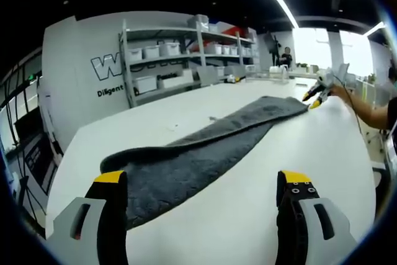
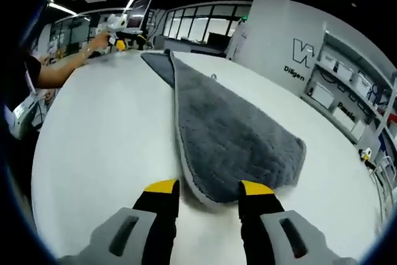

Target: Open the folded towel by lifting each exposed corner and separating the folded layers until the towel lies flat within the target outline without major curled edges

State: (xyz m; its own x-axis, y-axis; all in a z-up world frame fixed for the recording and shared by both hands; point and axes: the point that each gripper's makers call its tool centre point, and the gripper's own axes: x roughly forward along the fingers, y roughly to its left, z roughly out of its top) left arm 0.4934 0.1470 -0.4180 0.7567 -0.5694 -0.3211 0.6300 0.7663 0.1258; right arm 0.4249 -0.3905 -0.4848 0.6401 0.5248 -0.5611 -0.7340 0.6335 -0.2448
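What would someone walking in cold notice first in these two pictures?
A long dark grey towel, still folded lengthwise, stretches across the white table. The right gripper stands open at one end of it, its jaws either side of the towel's edge. The left gripper stands open at the other end, with storage shelves behind.

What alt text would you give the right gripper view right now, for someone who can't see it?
A grey towel, still folded into a long strip, lies on a white table. The right claw is open, its yellow tips at the towel's near edge. At the far end, the left claw is held in a person's hand.
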